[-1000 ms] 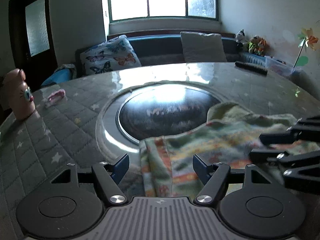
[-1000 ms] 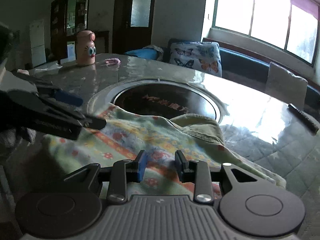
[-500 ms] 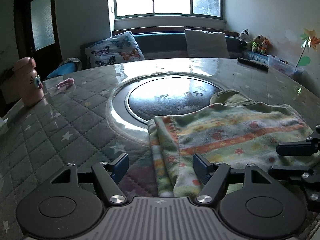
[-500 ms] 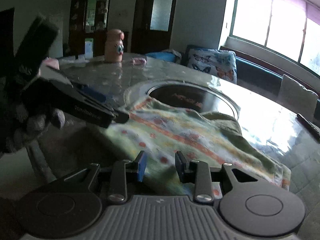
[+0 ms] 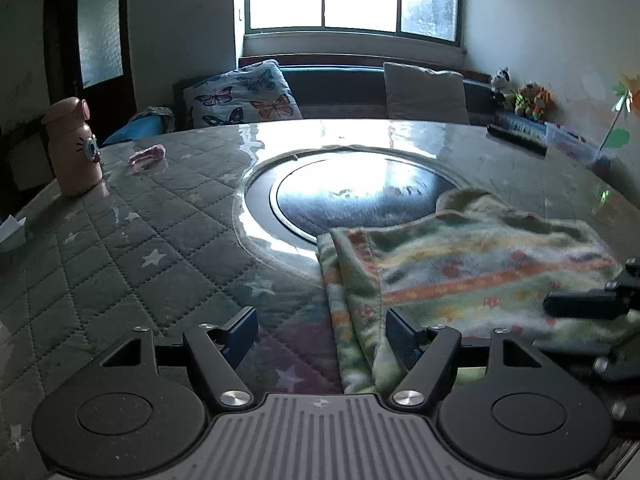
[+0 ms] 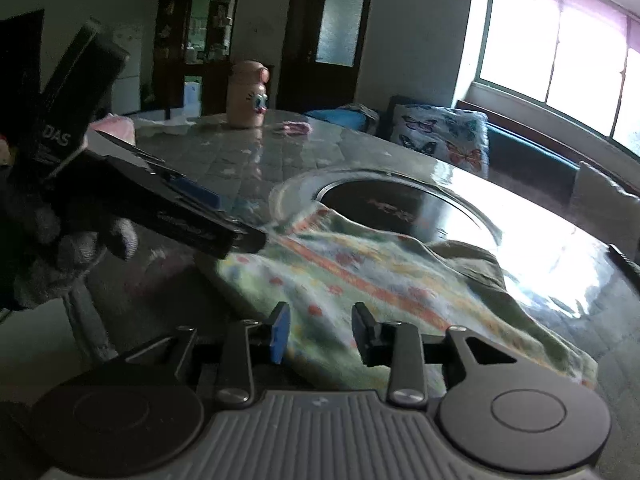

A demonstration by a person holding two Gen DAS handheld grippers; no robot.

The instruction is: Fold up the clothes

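Mid-fold at the round table [image 5: 168, 240]: you hold both grippers low over a patterned fleece garment [image 5: 480, 276] that lies doubled on the quilted cover, its folded edge running from 12 toward 6 o'clock in the left wrist view and its far corner lapping the dark glass centre disc [image 5: 360, 196].

Your left gripper [image 5: 320, 330] stands released, jaws wide, with the folded edge passing between the pads and neither pad pressing it. Your right gripper [image 6: 320, 332] is also let go (its jaws have just been opening), with cloth lying below the gap and nothing pinched.

The step in hand looks like the release after a fold, with the next one yet to be set up. The next move likely calls for you to pick fresh grip points on the near hem, one per gripper, close squarely on all layers, and carry them toward 12 o'clock without dragging the bottom layer.

A pink cartoon bottle [image 5: 74, 146] stands well clear at 10 o'clock.
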